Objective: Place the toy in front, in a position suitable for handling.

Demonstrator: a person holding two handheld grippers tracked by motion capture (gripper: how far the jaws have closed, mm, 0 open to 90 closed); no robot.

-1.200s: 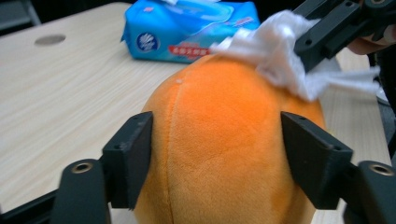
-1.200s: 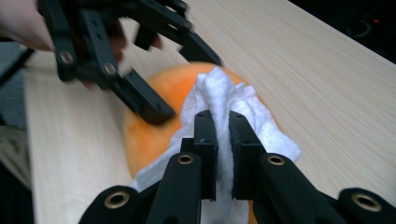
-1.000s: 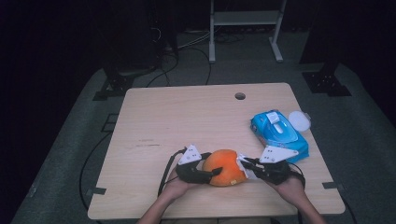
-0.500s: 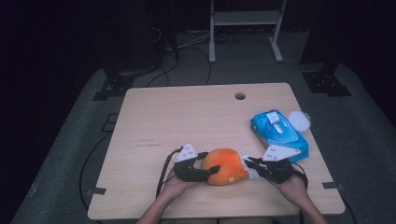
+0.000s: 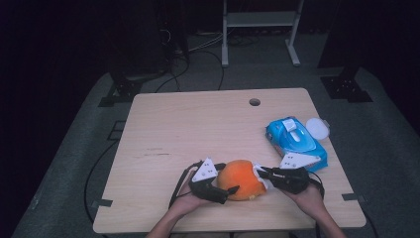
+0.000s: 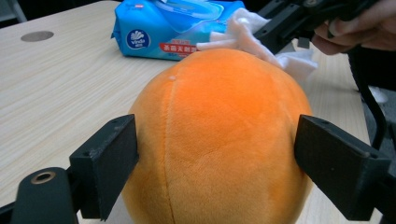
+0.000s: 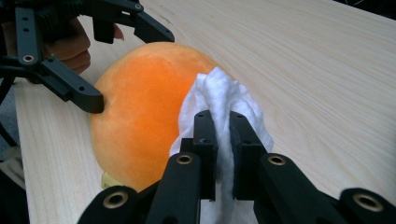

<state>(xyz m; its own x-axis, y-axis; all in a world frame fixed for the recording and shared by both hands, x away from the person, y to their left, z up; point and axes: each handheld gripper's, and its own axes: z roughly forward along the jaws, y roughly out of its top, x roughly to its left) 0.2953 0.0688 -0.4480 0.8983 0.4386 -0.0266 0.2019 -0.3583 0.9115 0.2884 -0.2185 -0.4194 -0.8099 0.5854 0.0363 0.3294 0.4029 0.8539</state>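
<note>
Start with the table [image 5: 188, 129], a pale wooden top with a small round hole [image 5: 254, 102] near its far edge. On the right side of that top you see the blue wet-wipe pack [image 5: 296, 141], lying flat, with a white round lid [image 5: 317, 128] just beside its far right corner.

Next, locate the orange plush ball [image 5: 239, 179]. It rests on the table near your edge, between your two hands, and close to the near end of the wipe pack.

Your left gripper [image 5: 224, 190] reaches in from the left of the ball. Its jaws have just been opening and they flank the ball on both sides. In the left gripper view the ball [image 6: 219, 140] sits between the two black pads [image 6: 114, 163]; both stand right at the plush surface, barely denting it, so you cannot tell whether they press on it.

Your right gripper [image 5: 263, 174] comes in from the right. Its jaws are clenched on a white wipe [image 7: 219, 112], which bunches up between and above the pads and lies against the right flank of the ball [image 7: 149, 107].
</note>
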